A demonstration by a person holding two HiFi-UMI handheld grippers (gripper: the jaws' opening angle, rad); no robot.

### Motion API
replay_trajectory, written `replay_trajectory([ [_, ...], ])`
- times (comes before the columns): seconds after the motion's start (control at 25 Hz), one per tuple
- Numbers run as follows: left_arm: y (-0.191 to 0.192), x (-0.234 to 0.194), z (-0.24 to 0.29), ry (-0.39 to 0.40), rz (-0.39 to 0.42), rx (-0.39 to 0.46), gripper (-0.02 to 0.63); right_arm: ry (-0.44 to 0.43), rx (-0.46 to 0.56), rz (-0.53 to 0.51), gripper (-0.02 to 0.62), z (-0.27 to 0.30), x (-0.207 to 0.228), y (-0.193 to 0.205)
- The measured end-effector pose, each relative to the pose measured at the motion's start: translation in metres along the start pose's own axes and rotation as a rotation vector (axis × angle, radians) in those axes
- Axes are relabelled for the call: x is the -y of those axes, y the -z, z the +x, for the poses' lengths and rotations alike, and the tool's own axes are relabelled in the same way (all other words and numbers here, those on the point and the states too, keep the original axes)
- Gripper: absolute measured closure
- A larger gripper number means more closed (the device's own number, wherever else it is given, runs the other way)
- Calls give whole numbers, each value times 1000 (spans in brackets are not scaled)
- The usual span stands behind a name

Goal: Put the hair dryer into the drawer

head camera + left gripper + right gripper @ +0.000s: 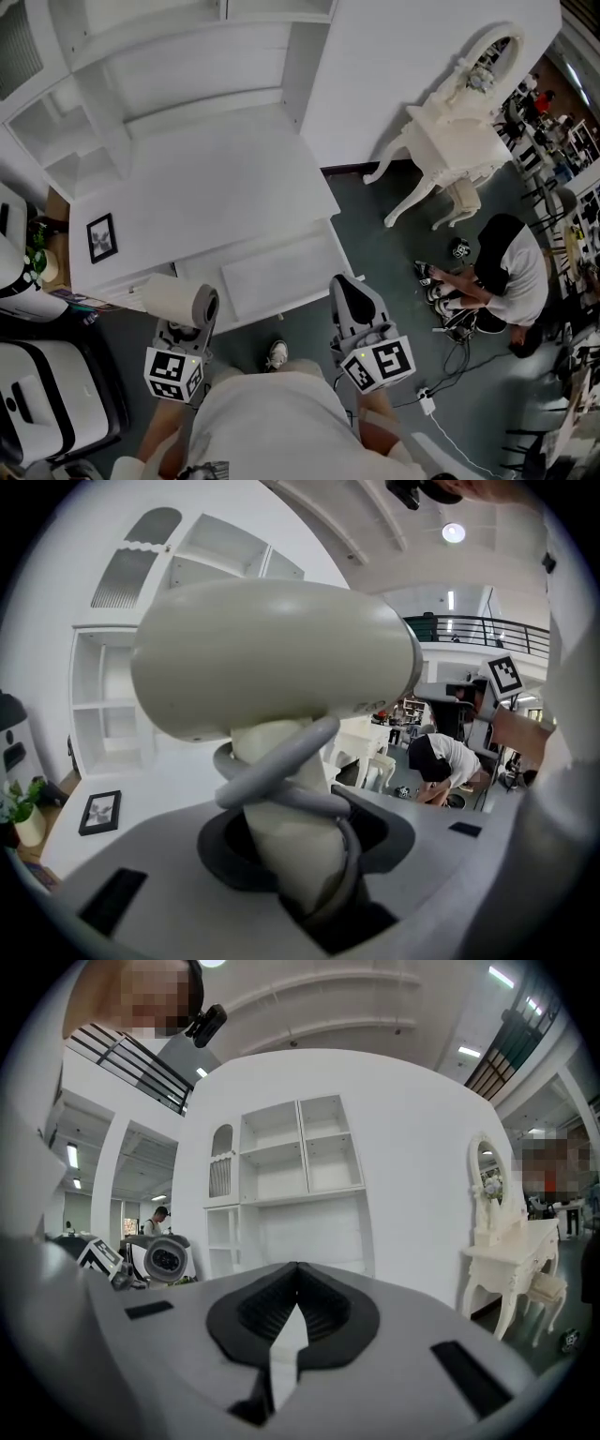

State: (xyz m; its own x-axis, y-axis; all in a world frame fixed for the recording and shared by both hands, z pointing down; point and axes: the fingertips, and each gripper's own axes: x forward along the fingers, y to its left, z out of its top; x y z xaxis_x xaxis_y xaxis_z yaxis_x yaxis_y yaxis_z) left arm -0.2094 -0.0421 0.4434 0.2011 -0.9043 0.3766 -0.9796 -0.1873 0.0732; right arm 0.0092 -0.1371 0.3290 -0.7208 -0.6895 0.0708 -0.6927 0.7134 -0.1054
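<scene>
Left gripper point(302, 878): jaws clamped on the hair dryer's handle.
Hair dryer point(272, 658): smooth cream rounded barrel, directly above the jaws.
Cord point(281, 757): grey, round-section, looped round the handle.
Right gripper point(292, 1302): ribbed black pads together, nothing between.
Desk point(216, 187): flat matte white, ahead of both grippers.

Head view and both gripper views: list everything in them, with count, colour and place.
hair dryer: 1, cream, held at the desk's near left corner
cord: 1, grey, wound round the dryer's handle
desk: 1, white, centre
drawer: 1, white, desk's near side
shelves: 1 unit, white, behind desk
picture frame: 1, black, desk's left end
dressing table: 1, white, right
stool: 1, white, under it
crouching person: 1, floor, right
left hand-held gripper: grey, shut on the dryer's handle
right hand-held gripper: grey, shut, empty
</scene>
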Motion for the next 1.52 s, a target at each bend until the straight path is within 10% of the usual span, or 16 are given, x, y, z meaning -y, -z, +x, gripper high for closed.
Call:
replay_trajectory([
  [1.52, 177, 4, 223, 216, 338, -508, 428, 120, -221, 137, 587, -20, 81, 107],
])
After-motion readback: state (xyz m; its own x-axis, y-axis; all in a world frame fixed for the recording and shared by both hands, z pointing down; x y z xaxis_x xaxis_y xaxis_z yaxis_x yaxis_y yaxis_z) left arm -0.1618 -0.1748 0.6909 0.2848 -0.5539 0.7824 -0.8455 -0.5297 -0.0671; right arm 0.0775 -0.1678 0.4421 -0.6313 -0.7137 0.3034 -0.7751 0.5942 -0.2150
